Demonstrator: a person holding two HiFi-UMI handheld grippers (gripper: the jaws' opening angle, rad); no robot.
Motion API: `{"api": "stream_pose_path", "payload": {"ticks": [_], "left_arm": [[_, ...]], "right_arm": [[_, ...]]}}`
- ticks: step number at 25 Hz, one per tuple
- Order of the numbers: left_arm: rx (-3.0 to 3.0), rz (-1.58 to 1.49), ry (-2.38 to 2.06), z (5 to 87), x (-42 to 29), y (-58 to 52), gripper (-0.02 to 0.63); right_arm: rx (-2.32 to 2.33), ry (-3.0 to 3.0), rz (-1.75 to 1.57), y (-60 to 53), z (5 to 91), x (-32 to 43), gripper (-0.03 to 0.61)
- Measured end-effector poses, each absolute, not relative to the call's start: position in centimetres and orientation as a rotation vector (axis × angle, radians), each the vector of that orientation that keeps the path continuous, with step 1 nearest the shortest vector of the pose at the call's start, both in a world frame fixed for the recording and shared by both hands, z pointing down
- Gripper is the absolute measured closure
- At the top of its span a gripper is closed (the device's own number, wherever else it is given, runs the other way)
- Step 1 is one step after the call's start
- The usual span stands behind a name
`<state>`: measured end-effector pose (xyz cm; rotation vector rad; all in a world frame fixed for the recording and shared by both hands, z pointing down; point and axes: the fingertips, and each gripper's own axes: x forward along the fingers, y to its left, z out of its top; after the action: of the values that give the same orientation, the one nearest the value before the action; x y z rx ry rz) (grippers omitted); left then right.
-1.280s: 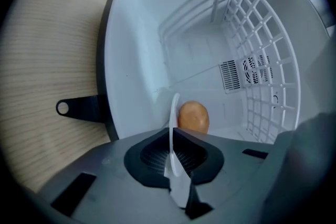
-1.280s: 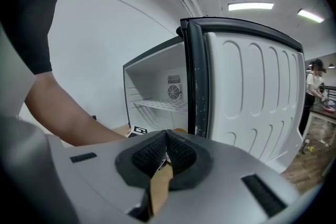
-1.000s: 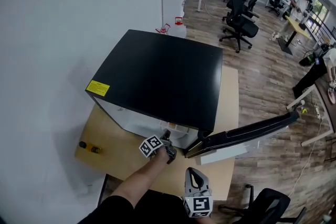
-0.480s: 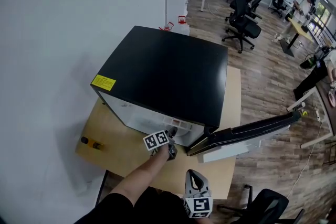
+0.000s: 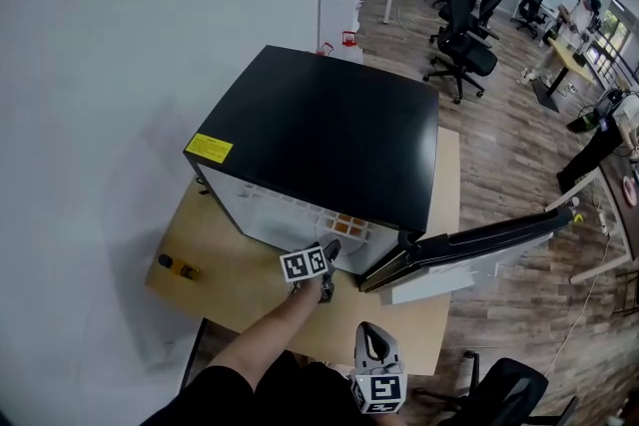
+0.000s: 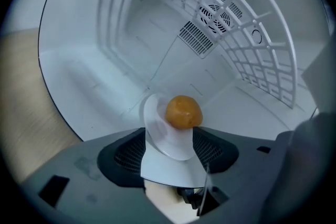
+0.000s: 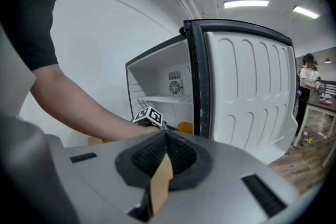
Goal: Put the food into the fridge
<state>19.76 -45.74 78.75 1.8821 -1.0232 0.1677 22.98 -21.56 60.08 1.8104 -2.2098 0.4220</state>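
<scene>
A black-topped mini fridge (image 5: 329, 135) stands on a wooden table (image 5: 225, 259) with its door (image 5: 479, 244) swung open to the right. My left gripper (image 6: 169, 136) reaches into the white fridge interior. Its jaws have just been opening and now stand wide apart. A round orange food piece (image 6: 184, 112) rests just past the tips, free of the pads. The head view shows this gripper (image 5: 324, 266) at the fridge mouth. My right gripper (image 7: 165, 136) hangs back outside the fridge, shut and empty, low in the head view (image 5: 371, 339). It sees the orange food (image 7: 185, 126) inside.
A white wire shelf (image 6: 231, 23) spans the fridge above the food. A small yellow and black item (image 5: 175, 266) lies at the table's left edge by the white wall. Office chairs (image 5: 454, 45) and people stand far back on the wooden floor.
The left gripper's marker cube has rolled at the fridge mouth while staying in place. The right gripper has hardly shifted.
</scene>
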Motion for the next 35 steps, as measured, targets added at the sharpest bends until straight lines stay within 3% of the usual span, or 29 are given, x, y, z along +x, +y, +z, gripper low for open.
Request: {"api": "stream_pose_path", "payload": {"ticks": [14, 35], "left_arm": [[2.046, 0.159, -1.0, 73.5, 15.5, -41.3, 0.351], [2.349, 0.086, -0.974, 60.2, 1.5, -18.3, 0.351]], "right_arm": [[1.844, -2.2, 0.354, -21.6, 57.6, 22.0, 0.518], [2.021, -2.21, 0.237, -9.2, 51.1, 12.1, 0.518]]}}
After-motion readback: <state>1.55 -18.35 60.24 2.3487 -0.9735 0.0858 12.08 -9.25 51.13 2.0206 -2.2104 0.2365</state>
